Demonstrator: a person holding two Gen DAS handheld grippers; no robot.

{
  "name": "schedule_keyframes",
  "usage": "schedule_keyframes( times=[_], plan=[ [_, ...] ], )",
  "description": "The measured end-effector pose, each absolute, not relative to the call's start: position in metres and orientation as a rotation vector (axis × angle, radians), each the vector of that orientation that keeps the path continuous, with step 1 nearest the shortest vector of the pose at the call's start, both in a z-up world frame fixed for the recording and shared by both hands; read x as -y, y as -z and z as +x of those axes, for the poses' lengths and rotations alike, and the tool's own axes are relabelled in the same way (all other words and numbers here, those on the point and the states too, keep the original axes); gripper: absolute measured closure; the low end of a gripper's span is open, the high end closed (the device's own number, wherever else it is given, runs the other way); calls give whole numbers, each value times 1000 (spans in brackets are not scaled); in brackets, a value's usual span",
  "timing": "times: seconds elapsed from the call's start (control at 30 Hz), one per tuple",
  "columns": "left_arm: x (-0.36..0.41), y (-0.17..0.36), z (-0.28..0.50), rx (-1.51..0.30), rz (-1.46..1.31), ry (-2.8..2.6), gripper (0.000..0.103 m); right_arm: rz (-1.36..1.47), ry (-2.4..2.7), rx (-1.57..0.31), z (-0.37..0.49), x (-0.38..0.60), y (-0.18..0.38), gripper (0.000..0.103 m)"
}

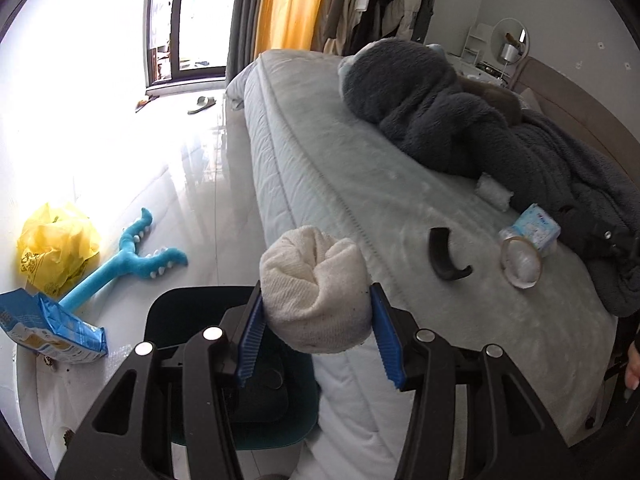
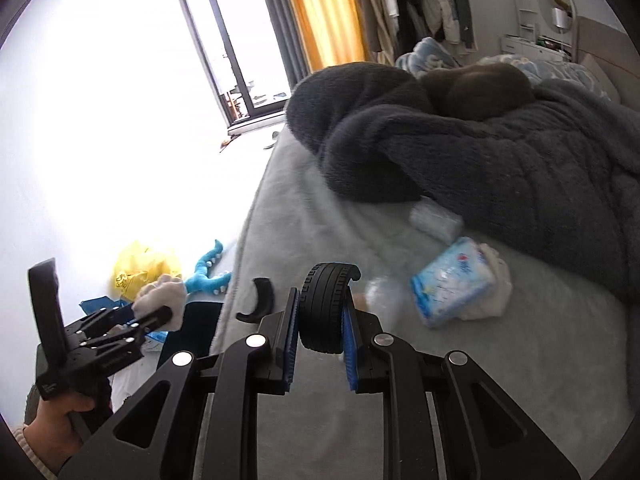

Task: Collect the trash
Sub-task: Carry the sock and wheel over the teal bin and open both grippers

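The right tool (image 2: 320, 334) clamps a small black toy tyre (image 2: 325, 312) upright between its blue pads, above the near part of the bed (image 2: 304, 216). A black curved piece (image 2: 260, 300) lies on the bed near its left edge. A blue-and-white tissue pack (image 2: 452, 284) rests on white cloth (image 2: 498, 284) further right, just beside a dark fleece blanket (image 2: 480, 152) heaped across the far part. Off the left edge, the left tool (image 2: 150, 312), carried by a hand (image 2: 60, 420), grips a white rolled cloth (image 2: 166, 292). A yellow bag (image 2: 140, 268) and a blue plush toy (image 2: 206, 272) lie on the floor beyond.
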State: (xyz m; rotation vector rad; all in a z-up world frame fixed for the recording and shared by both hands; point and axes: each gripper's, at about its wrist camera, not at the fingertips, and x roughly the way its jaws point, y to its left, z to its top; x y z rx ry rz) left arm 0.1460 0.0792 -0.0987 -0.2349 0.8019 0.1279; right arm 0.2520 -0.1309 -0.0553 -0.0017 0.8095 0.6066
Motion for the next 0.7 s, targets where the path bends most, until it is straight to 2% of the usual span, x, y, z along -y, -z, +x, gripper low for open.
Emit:
schedule_keyframes(
  times=[0.7],
  plan=[
    [-150, 177, 134, -1037, -303, -204, 49, -112, -807, -858, 229, 7, 64, 83]
  ],
)
